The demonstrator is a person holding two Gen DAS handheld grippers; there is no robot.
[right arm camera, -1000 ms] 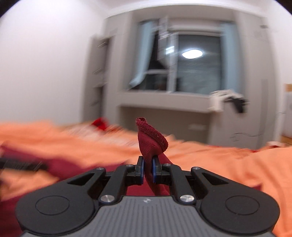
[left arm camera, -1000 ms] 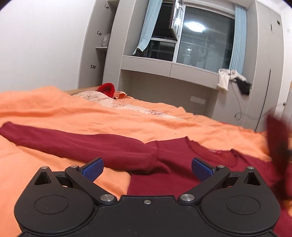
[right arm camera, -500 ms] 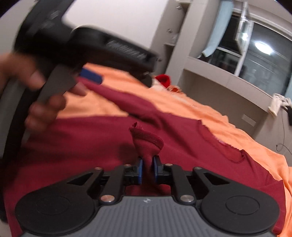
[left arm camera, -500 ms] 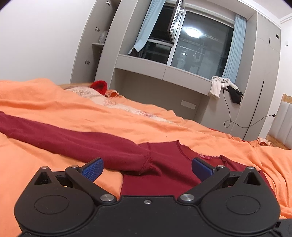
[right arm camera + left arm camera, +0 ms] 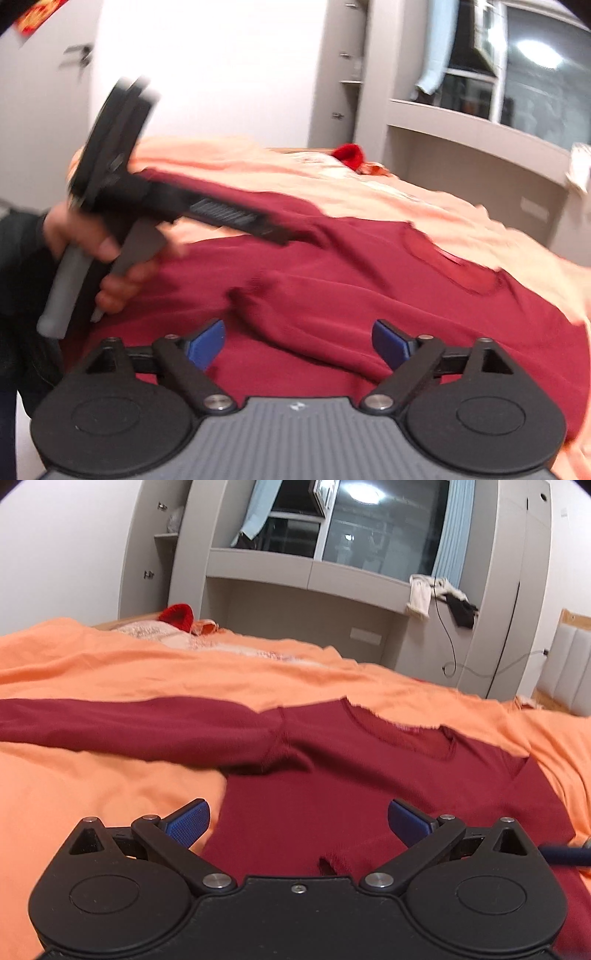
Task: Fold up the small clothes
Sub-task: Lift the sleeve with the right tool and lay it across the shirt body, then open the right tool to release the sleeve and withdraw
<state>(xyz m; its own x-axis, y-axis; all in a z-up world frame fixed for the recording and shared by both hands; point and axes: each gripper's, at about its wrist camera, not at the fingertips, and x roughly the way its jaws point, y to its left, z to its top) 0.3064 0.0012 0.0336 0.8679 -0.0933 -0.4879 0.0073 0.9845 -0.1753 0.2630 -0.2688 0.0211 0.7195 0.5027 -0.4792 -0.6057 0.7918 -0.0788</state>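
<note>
Sleeve [image 5: 295, 314], now released, below opening jaws

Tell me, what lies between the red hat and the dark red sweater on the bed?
Left wrist view: only orange blanket lies between hat and sweater.

No readable text, labels, brands or numbers anywhere in either view

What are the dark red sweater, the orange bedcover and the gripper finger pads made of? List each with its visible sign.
Dark red sweater: looks like soft fine knit, matte; ribbed neckline, limp folds.
Orange bedcover: apparently woven cotton-like cloth, matte; frayed edge, shallow wrinkles.
Left gripper pads: probably blue rubber or textured plastic; fine grid pattern. Fingers: black hard plastic, slight sheen.
</note>
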